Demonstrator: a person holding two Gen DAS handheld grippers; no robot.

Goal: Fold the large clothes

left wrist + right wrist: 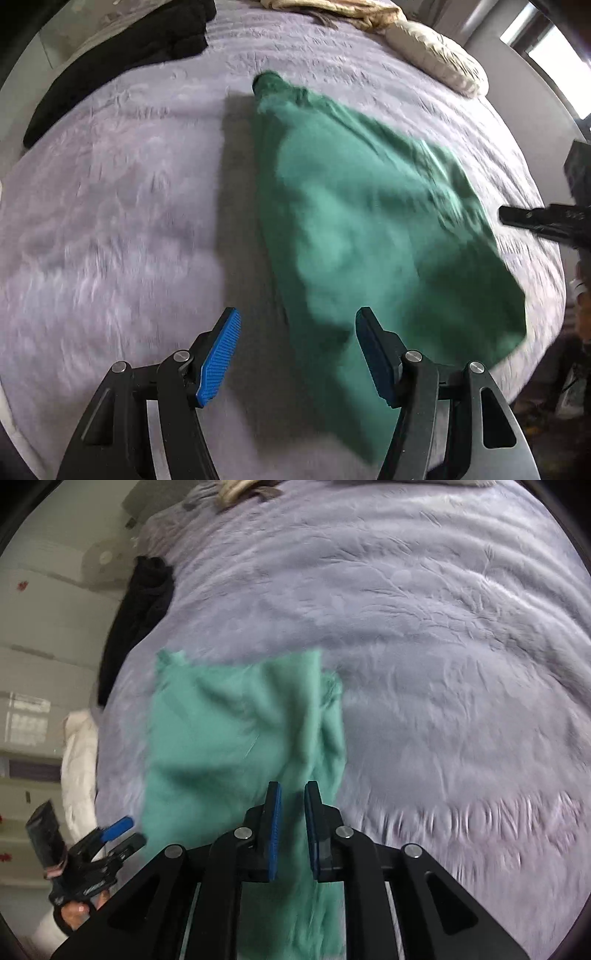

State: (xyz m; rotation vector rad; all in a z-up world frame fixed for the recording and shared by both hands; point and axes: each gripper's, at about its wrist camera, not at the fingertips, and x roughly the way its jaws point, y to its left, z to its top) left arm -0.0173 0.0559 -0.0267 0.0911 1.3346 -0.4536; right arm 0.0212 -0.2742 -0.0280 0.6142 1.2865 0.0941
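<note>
Soft daylight is coming in from a window [554,55] at the upper right of the left wrist view, leaving the lilac bedspread [110,203] evenly lit without glare, while the green garment [362,229] is casting a broad grey shadow onto the bed along its left edge. Motion blur is smearing both pictures, strongest toward the lower parts, where the bedspread's texture [480,830] is streaking and the green cloth's folds are losing their edges. The fisheye lenses are bowing the bed into a dome and darkening the corners to black.
</note>
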